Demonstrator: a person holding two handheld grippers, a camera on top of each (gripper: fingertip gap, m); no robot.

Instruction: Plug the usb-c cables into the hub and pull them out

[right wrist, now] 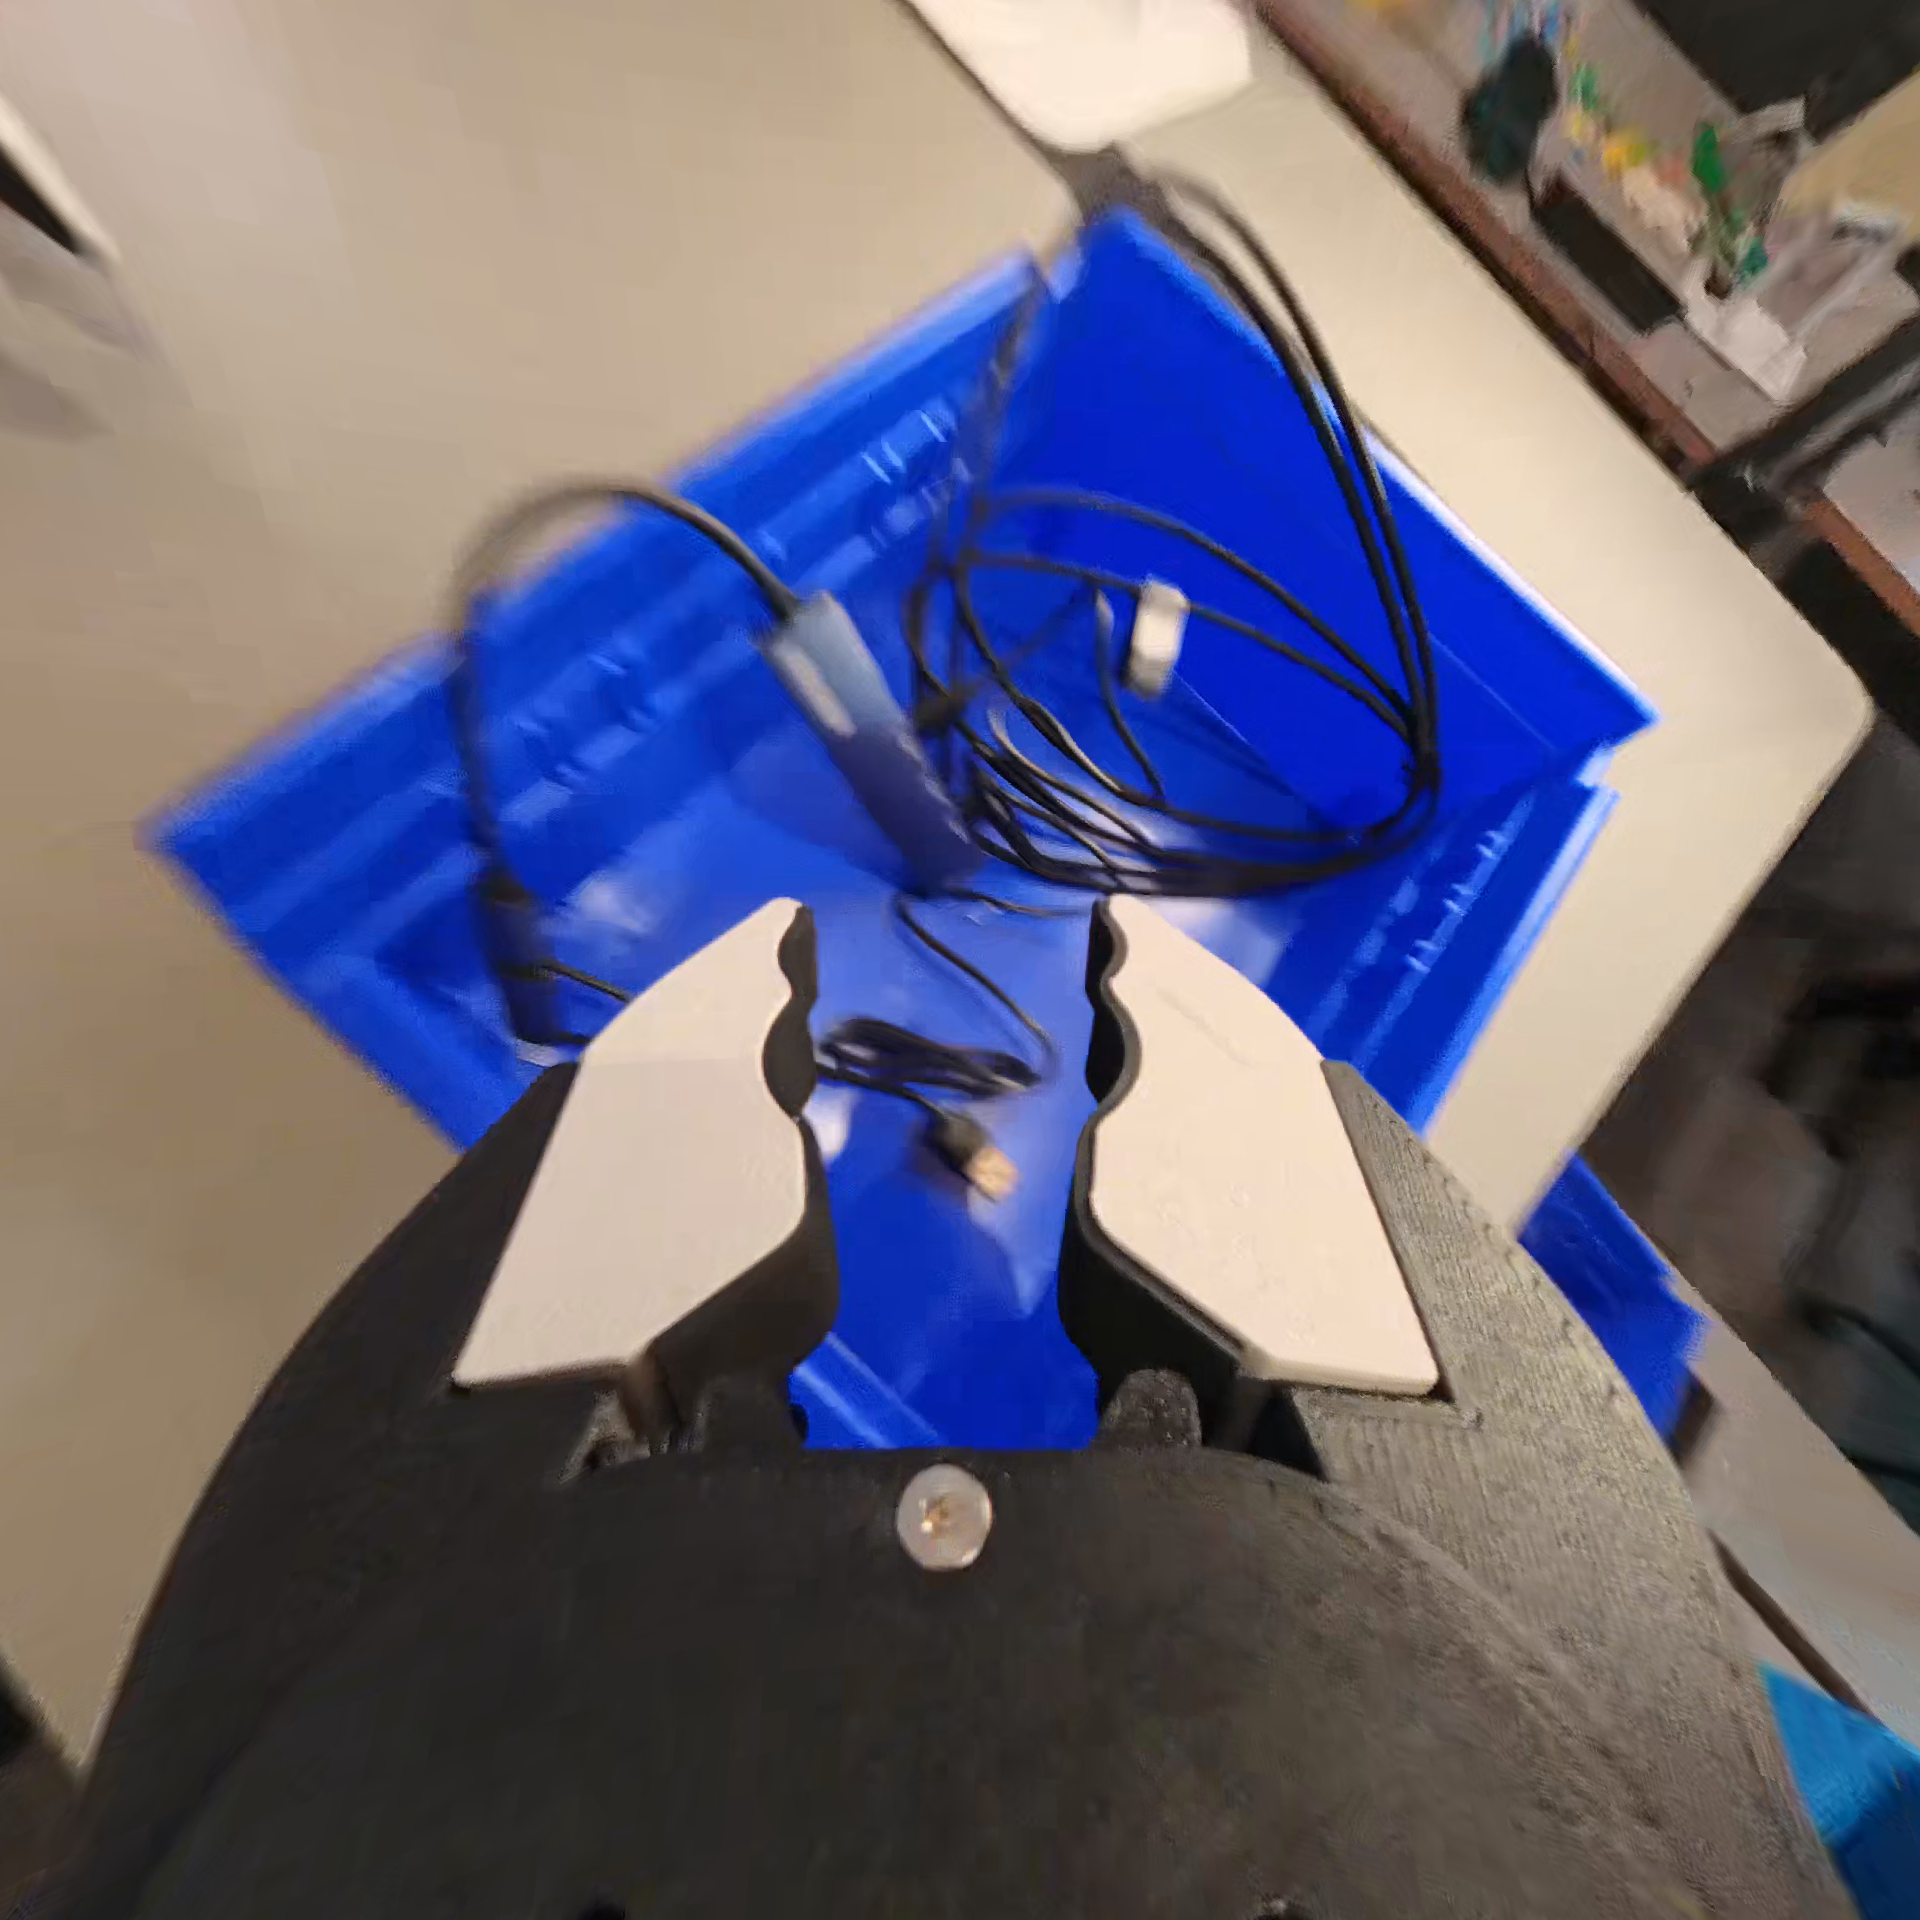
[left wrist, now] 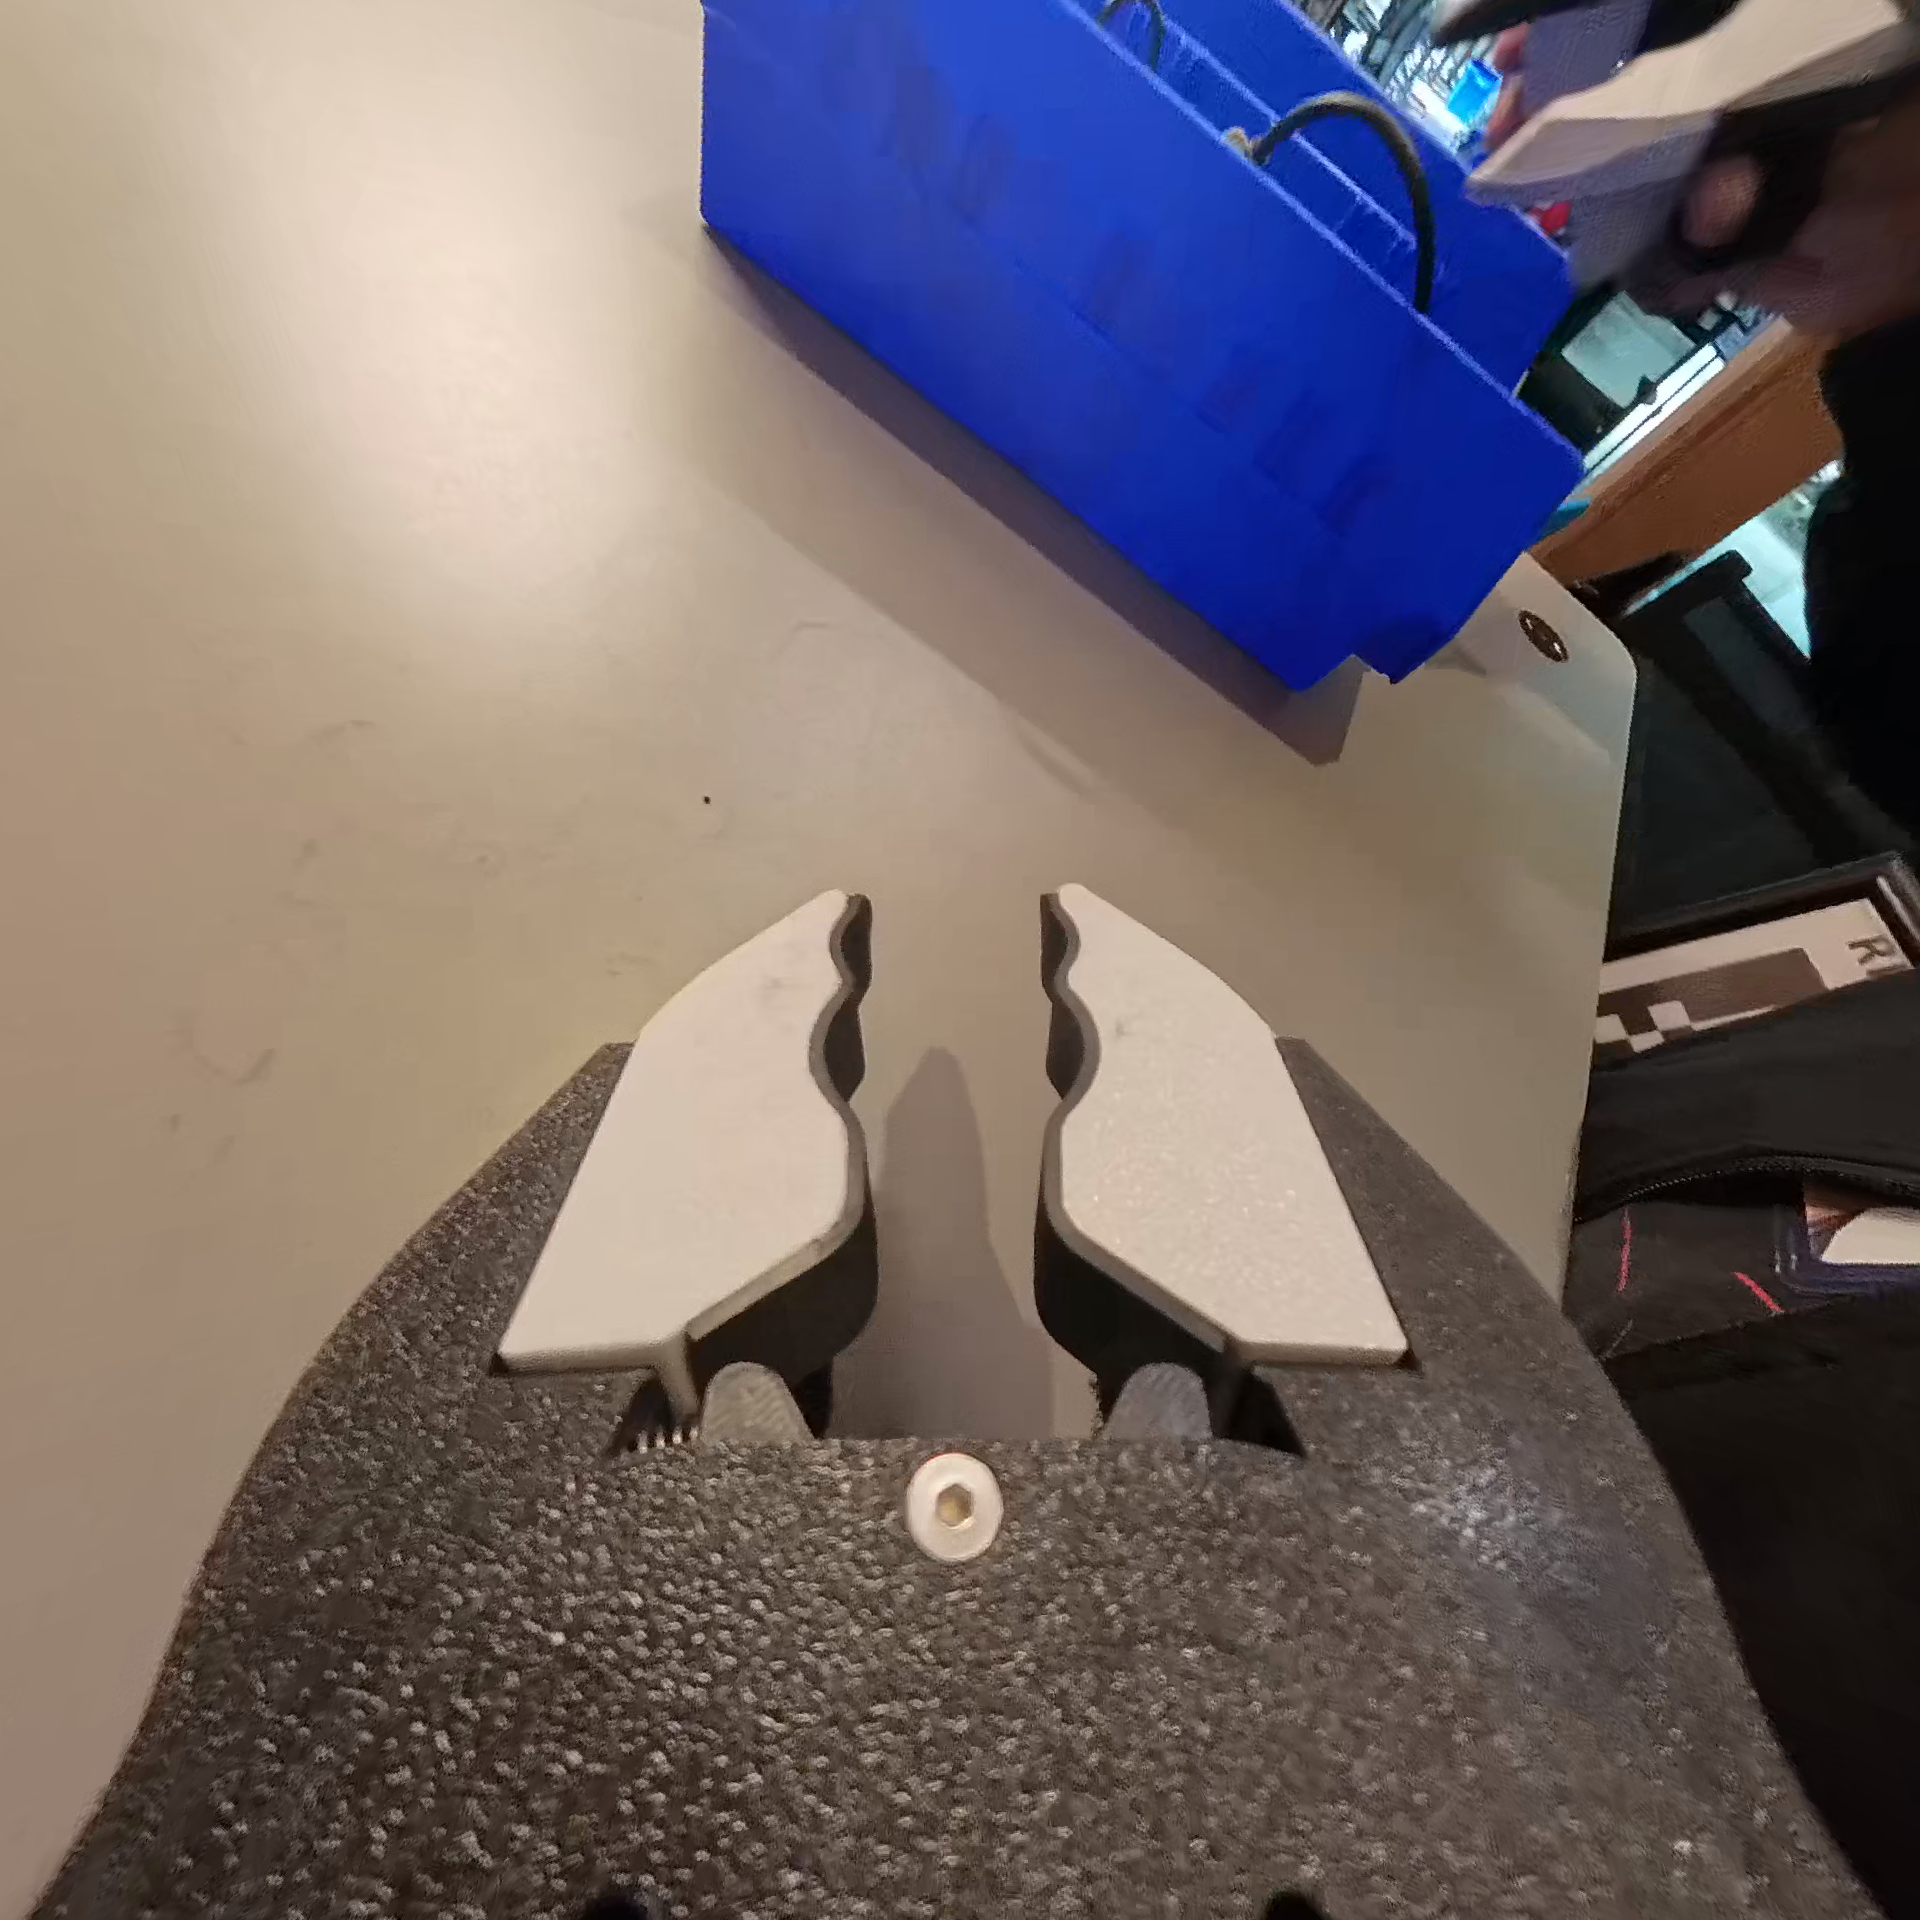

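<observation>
Left wrist view: the left tongs (left wrist: 956, 909), nearest the lens, have grey fingers set in a black textured body; they are spread, hold nothing, and sit low over the bare beige surface (left wrist: 364, 520). Far right on that surface stands a blue bin (left wrist: 1091, 312), close to the rounded right-hand corner; a black cable loop (left wrist: 1392, 156) rises above its rim. At the far right corner of the view the right tongs appear blurred above the bin, gripped by a hand (left wrist: 1766, 208) in a fingerless black glove.

Right wrist view: the right tongs (right wrist: 951, 914) are spread and empty, poised above the open blue bin (right wrist: 1351, 416), which lies directly beyond the fingertips. Inside the bin: a slim grey hub (right wrist: 862, 707), lying diagonally at left of centre with its own black lead (right wrist: 623, 509) arching over the far-left wall; a tangle of black usb-c cables (right wrist: 1195, 790) coiled at right, touching the hub's near end; a white plug (right wrist: 1153, 634) among the coils; and a loose metal-tipped connector (right wrist: 982, 1164) on the bin floor, between the fingers in this view. Motion blur hides whether any cable is seated in the hub
</observation>
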